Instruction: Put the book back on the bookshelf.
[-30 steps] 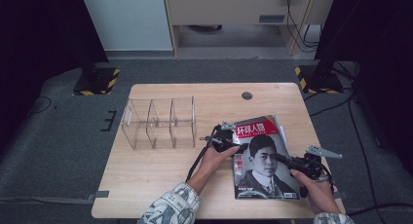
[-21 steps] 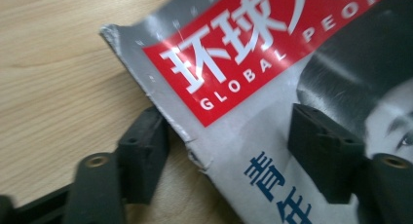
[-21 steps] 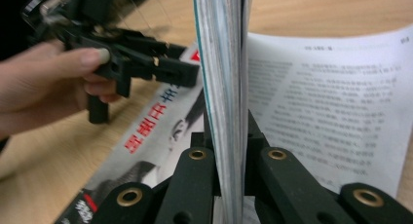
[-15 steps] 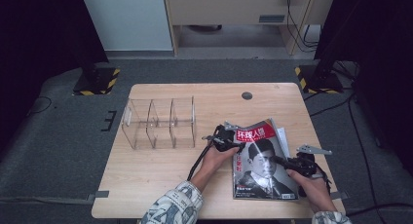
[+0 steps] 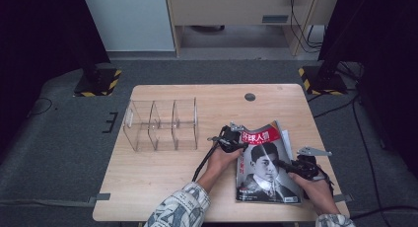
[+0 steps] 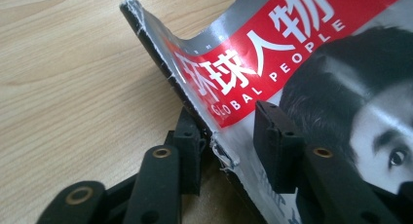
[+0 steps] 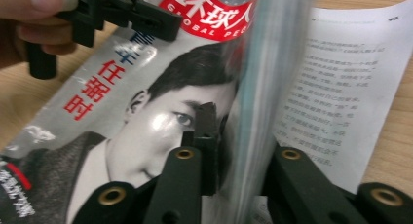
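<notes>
A magazine (image 5: 266, 170) with a red title band and a portrait cover lies at the table's front right. My left gripper (image 5: 240, 144) is at the magazine's top-left spine corner. In the left gripper view the magazine (image 6: 292, 48) curls up off the wood. My left gripper (image 6: 226, 131) has just been closing, one jaw under the spine and one over the cover, with a gap still showing. My right gripper (image 5: 282, 164) is at the right edge. Its jaws have just been opening in the right gripper view (image 7: 241, 131), and blurred loose pages (image 7: 258, 87) stand between them.
A clear plastic organiser (image 5: 160, 126) with three compartments stands left of the magazine on the wooden table (image 5: 162, 182). A round cable hole (image 5: 250, 96) is near the far edge. An inner text page (image 7: 336, 78) lies flat on the right. Dark floor surrounds the table.
Both hands stay nearly in place at the magazine. The magazine's right side looks slightly narrower and more raised than a second ago.
</notes>
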Tool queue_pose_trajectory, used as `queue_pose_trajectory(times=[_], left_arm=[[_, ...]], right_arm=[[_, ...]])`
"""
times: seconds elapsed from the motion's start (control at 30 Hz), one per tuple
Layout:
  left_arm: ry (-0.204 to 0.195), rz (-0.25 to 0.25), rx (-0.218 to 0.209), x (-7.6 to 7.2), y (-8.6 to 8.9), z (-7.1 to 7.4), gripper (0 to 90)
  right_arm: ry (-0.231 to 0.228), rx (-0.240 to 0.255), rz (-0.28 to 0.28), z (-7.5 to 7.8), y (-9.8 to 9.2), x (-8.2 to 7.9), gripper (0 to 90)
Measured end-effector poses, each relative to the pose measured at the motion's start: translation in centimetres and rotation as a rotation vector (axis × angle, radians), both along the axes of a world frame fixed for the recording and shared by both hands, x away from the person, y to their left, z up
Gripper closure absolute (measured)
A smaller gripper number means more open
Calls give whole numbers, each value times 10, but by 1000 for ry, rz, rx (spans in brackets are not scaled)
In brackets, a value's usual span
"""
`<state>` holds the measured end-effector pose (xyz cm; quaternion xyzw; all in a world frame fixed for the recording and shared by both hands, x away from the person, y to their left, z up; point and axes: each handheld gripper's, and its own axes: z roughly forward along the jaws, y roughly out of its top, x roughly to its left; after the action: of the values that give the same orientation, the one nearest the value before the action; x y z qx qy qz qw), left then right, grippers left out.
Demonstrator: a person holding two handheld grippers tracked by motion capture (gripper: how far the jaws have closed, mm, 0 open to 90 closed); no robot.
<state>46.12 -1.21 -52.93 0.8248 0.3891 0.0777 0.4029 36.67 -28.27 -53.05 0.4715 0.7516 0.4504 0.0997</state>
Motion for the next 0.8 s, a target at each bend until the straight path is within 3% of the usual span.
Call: queue_pose_trajectory(times=[0.03, 0.07, 0.1, 0.13, 0.17, 0.2, 0.23, 0.27, 0.4, 0.47, 0.57, 0.7, 0.8], left_arm=[[-9, 1, 11, -2, -2, 1, 665], [-9, 1, 11, -2, -2, 1, 675], [-22, -2, 25, -4, -3, 3, 687], [-22, -2, 25, -4, -3, 3, 700], [-16, 5, 16, -4, -3, 3, 704], [-16, 5, 16, -4, -3, 3, 707], [-15, 9, 7, -5, -2, 3, 708], [-12, 13, 3, -5, -2, 3, 708], [-6, 14, -2, -5, 0, 4, 712], [-12, 14, -5, -5, 0, 5, 712], [-22, 10, -21, -5, 1, 8, 705], [-38, 2, -61, 0, 1, 16, 587], [-40, -16, -52, 3, 1, 20, 534]], right_arm=[[3, -27, -4, 0, 1, 0, 697], [3, -27, -4, 0, 1, 0, 697], [14, -79, -22, -1, 2, 1, 546], [14, -79, -22, -1, 2, 1, 546], [32, -106, -55, 0, 0, 2, 393], [32, -106, -55, 0, 0, 2, 393], [19, -129, -114, 2, -4, 0, 309], [12, -136, -141, 2, -6, -1, 281], [19, -162, -172, -2, -9, -1, 315], [23, -153, -166, -2, -9, 0, 361], [0, -182, -163, -2, -6, 0, 386], [-7, -184, -142, -3, -3, -1, 454], [-20, -191, -126, -3, 1, 0, 460]])
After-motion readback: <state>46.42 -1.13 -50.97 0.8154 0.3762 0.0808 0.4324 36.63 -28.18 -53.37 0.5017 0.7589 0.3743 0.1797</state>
